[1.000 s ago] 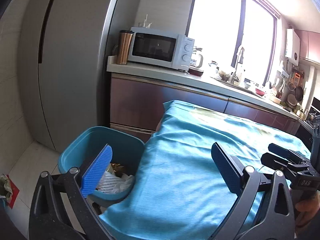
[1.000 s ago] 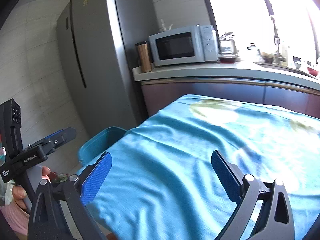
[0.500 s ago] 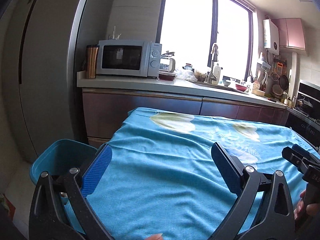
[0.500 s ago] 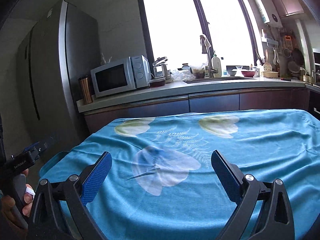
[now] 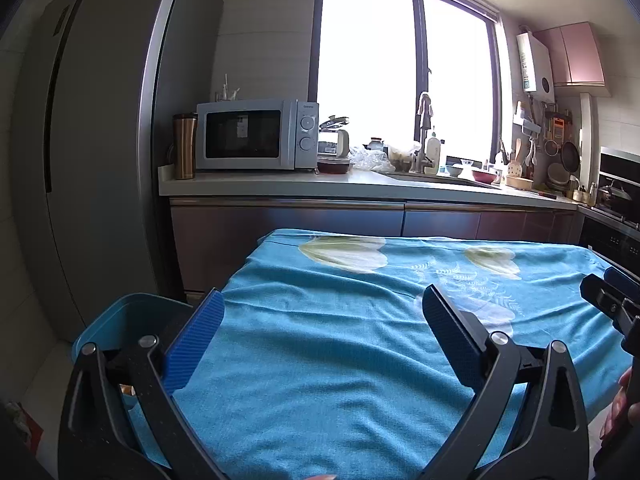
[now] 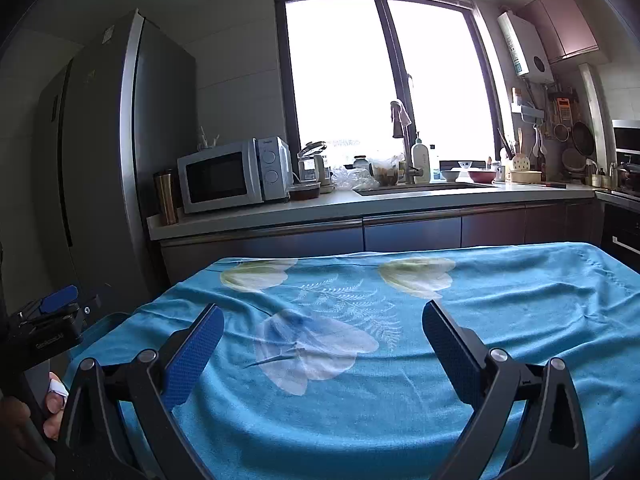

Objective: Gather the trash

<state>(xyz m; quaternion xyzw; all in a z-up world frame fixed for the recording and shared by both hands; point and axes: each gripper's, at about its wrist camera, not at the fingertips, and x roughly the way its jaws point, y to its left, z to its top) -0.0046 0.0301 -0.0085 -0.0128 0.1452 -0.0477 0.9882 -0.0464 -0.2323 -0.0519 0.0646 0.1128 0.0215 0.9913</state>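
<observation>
A teal trash bin (image 5: 120,320) sits low, just left of the left gripper (image 5: 322,312), whose blue pads are spread wide with nothing between them. Ahead of both tongs lies a blue flowered tablecloth (image 6: 360,320). The right gripper (image 6: 322,320) is likewise released and empty. Trash itself cannot be made out.

I'm in a home kitchen: a microwave (image 5: 256,134) on the surface (image 5: 360,184), a tall fridge (image 5: 96,152), a sink faucet (image 6: 402,136), pans (image 6: 582,136) hanging by the window.
</observation>
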